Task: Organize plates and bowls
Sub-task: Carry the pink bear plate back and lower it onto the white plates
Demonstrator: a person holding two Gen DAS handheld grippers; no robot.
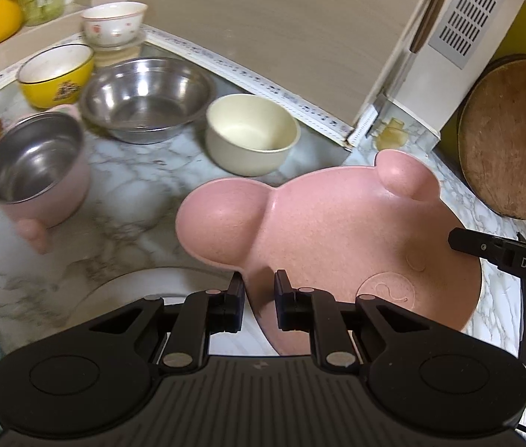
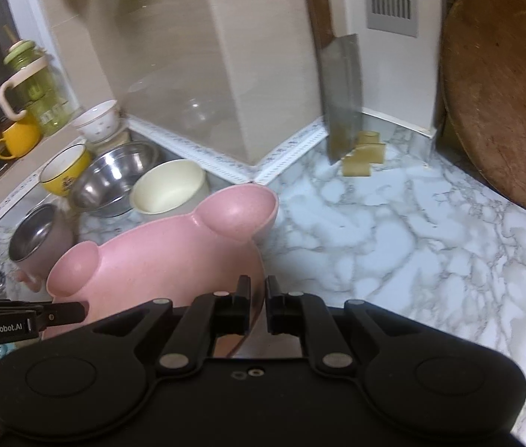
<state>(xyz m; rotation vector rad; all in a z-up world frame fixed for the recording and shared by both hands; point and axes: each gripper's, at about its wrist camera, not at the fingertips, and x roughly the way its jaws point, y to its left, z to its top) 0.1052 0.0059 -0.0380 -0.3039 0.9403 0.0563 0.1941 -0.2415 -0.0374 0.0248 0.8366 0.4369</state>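
A pink bear-shaped plate (image 1: 337,231) hangs tilted above the marble counter (image 2: 393,223), held from two sides. My left gripper (image 1: 260,298) is shut on its near rim, and this view shows the plate's underside. My right gripper (image 2: 258,300) is shut on the opposite rim of the pink plate (image 2: 158,257), whose hollow upper side faces this camera. Behind it stand a cream bowl (image 1: 251,134), a steel bowl (image 1: 147,97), a yellow bowl (image 1: 56,74), a white flowered bowl (image 1: 114,24) and a pink steel-lined bowl (image 1: 39,171).
A cleaver (image 2: 341,97) leans on the white wall corner, with yellowish blocks (image 2: 363,154) at its foot. A round wooden board (image 2: 504,93) stands at the right. On the far left ledge are a yellow mug (image 2: 21,138) and a green bottle (image 2: 35,85). The sink rim (image 1: 121,290) lies below the left gripper.
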